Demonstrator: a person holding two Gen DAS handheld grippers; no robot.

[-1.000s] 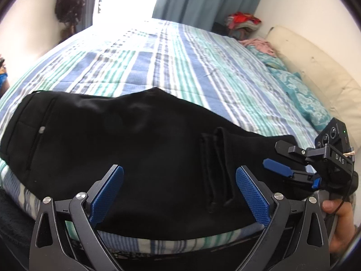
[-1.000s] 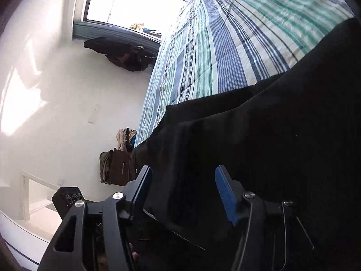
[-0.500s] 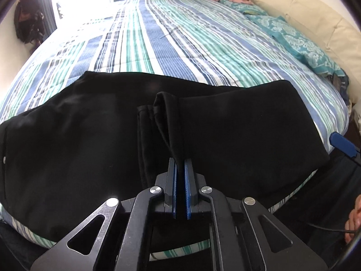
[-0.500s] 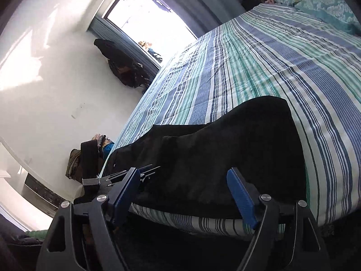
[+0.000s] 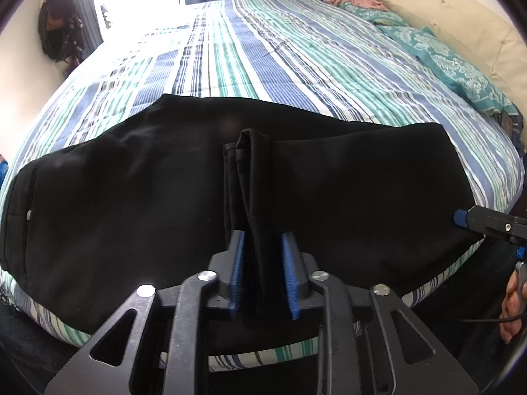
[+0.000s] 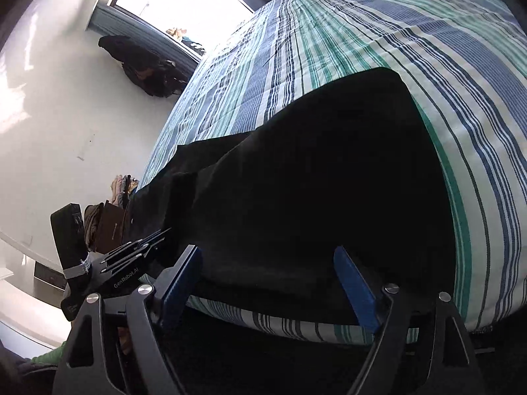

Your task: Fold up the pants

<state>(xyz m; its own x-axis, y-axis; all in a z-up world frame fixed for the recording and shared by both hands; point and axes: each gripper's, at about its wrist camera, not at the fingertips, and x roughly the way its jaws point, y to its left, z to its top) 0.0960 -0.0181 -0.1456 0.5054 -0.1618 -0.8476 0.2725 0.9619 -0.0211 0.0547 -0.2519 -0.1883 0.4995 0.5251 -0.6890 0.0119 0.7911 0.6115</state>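
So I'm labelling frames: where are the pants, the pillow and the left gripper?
pants (image 5: pixel 131 197): left wrist view, flat left half.
pillow (image 5: pixel 461 75): left wrist view, teal patterned top.
left gripper (image 5: pixel 263 263): left wrist view, between fingertips.

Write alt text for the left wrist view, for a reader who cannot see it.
Black pants lie folded across a striped bed. The left gripper is opening, a raised ridge of the fabric between its blue pads. The right gripper pokes in at the right edge.

White lettering reads "GenRobot.AI" on the black body of the left hand-held gripper (image 6: pixel 138 247), seen from the right wrist.
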